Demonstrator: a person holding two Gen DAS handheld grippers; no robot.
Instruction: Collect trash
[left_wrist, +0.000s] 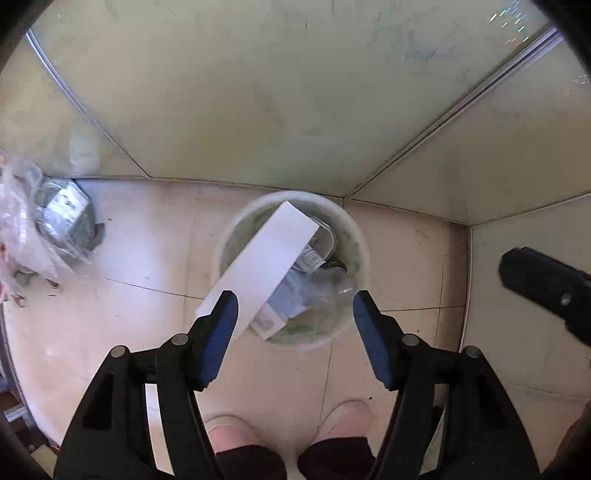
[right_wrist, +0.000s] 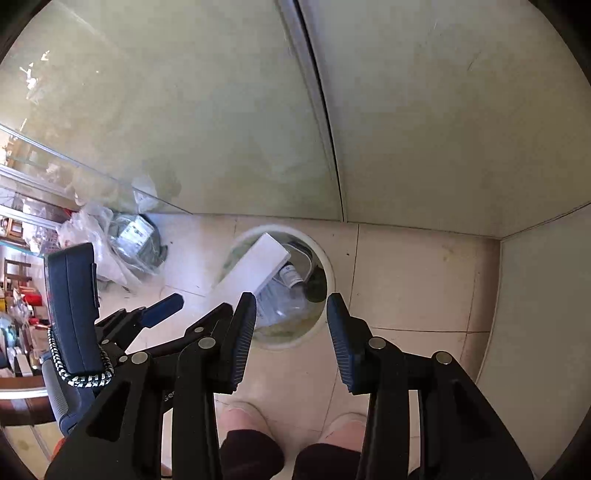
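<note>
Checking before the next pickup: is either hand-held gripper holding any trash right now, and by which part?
Nothing is held. The left hand-held gripper and right hand-held gripper are both open above the bin.

I count one round bin (left_wrist: 360, 236) on the floor, in front of my feet. One flat white box (left_wrist: 266, 254) sticks out of it. I see one clear bottle (left_wrist: 328, 286) lying in the bin next to the box. On the left there is one see-through bag (right_wrist: 110, 240) full of stuff. I have two tongs: my left gripper (left_wrist: 293, 310) and my right gripper (right_wrist: 291, 314). I see two shoes (left_wrist: 232, 432).
</note>
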